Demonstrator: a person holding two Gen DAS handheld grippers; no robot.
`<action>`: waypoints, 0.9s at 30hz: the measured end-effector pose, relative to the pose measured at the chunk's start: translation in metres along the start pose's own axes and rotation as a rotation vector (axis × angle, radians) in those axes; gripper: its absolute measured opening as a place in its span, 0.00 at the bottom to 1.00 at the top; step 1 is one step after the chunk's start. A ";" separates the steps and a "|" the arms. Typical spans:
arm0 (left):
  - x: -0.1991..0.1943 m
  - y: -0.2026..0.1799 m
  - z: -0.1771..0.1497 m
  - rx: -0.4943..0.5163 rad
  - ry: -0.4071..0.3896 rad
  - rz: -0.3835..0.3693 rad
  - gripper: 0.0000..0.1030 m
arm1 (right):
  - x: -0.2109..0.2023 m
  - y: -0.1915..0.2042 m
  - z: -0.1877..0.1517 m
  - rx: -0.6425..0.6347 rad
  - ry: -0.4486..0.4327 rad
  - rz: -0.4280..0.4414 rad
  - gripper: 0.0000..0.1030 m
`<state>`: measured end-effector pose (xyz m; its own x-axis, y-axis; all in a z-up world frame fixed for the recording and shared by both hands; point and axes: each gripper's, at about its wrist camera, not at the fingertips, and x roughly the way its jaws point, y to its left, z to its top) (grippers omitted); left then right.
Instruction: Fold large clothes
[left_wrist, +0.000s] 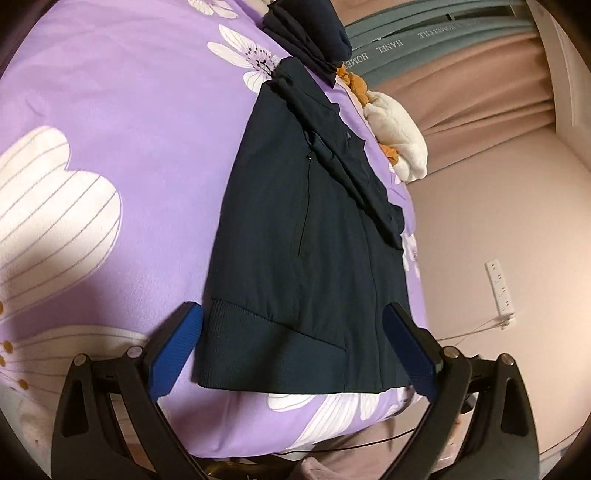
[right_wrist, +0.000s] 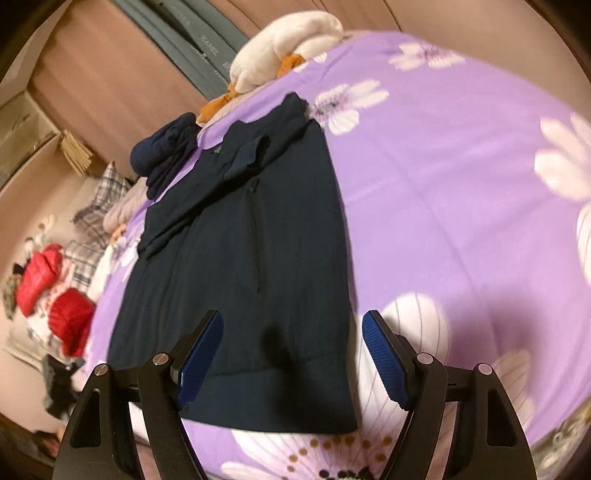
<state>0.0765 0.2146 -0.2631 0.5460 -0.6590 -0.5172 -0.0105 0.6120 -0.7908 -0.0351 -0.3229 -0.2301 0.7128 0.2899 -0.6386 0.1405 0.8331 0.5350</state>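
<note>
A dark navy jacket (left_wrist: 295, 236) lies flat on a purple flowered bedspread (left_wrist: 122, 110), its sleeves folded across the body and its ribbed hem nearest me. It also shows in the right wrist view (right_wrist: 236, 266). My left gripper (left_wrist: 293, 347) is open and empty, hovering just above the hem with a blue pad on either side of it. My right gripper (right_wrist: 291, 358) is open and empty above the hem's right part. A second dark folded garment (left_wrist: 310, 33) lies beyond the collar; it also shows in the right wrist view (right_wrist: 166, 151).
A white and orange plush toy (left_wrist: 395, 129) lies at the bed's far edge. Pink curtains (left_wrist: 480, 74) and a wall with a power strip (left_wrist: 500, 291) stand to the right. Red jackets (right_wrist: 55, 291) and plaid cloth (right_wrist: 99, 206) lie on the floor left of the bed (right_wrist: 443, 184).
</note>
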 end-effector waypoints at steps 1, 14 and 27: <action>0.000 0.000 0.000 -0.004 0.001 -0.010 0.95 | 0.004 -0.003 0.000 0.020 0.015 0.006 0.75; 0.016 -0.004 0.014 0.010 0.050 -0.045 0.96 | 0.024 -0.010 -0.004 0.105 0.054 0.106 0.75; 0.060 -0.018 0.041 0.017 0.133 -0.106 0.96 | 0.049 -0.011 0.018 0.162 0.105 0.231 0.75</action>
<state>0.1438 0.1816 -0.2663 0.4275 -0.7715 -0.4711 0.0554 0.5426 -0.8382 0.0108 -0.3264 -0.2571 0.6647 0.5173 -0.5391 0.0969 0.6557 0.7487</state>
